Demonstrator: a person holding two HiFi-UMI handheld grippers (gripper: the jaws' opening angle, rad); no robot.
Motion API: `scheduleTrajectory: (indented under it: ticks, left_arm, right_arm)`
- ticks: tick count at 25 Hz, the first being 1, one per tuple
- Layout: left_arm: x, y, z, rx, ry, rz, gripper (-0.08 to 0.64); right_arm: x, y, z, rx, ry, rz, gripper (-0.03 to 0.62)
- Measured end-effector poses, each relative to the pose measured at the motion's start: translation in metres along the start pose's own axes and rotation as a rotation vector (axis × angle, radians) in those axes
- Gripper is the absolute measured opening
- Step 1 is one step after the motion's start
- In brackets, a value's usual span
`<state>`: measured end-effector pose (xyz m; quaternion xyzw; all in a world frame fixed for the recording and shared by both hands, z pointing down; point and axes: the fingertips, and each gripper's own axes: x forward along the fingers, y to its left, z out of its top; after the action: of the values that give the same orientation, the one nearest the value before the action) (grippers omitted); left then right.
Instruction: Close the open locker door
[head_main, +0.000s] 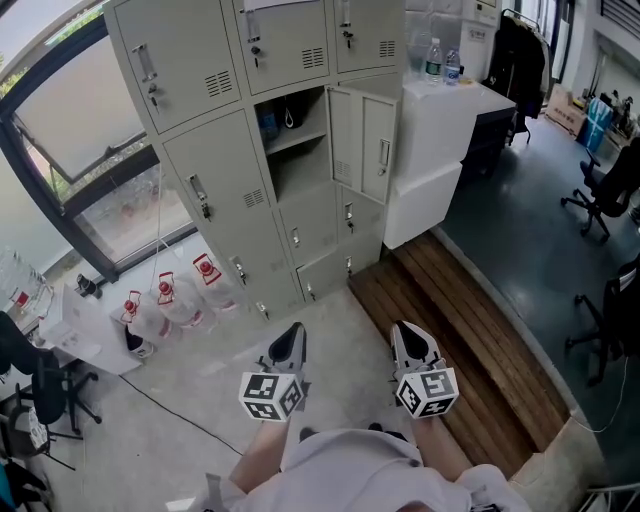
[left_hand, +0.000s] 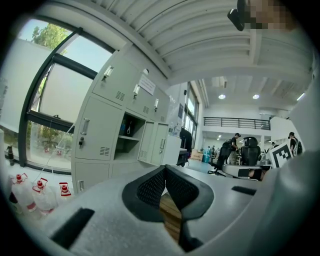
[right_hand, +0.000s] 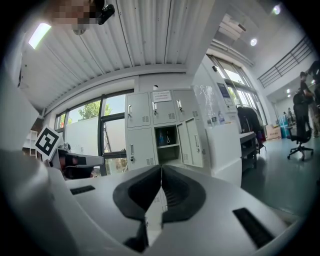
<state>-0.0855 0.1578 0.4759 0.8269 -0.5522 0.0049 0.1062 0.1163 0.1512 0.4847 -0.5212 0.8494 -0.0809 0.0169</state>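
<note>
The open locker door (head_main: 362, 140) belongs to the middle column of the locker bank (head_main: 215, 190), second row from the top. Its long axis is upright. It hangs from the right edge of its compartment (head_main: 296, 150) and swings out from the bank's front towards us, across the right column, its handle showing. Our left gripper (head_main: 293, 332) and right gripper (head_main: 407, 332) sit side by side over the floor, both aimed at the bank and well apart from it. In each gripper view the jaw tips meet with nothing between them, so both are closed and empty, touching neither door nor bank.
</note>
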Motion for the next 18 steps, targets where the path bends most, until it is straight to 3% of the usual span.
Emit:
scheduleTrajectory:
  ticks: [10, 18]
  left_arm:
    - [0.037, -0.059, -0.006, 0.020, -0.003, 0.035, 0.008]
    - [0.071, -0.076, -0.010, 0.033, 0.007, 0.037, 0.007]
  right_arm:
    - [-0.019, -0.072, 0.004, 0.019, 0.005, 0.028, 0.012]
    - [-0.010, -0.112, -0.001, 0.051, 0.010, 0.026, 0.012]
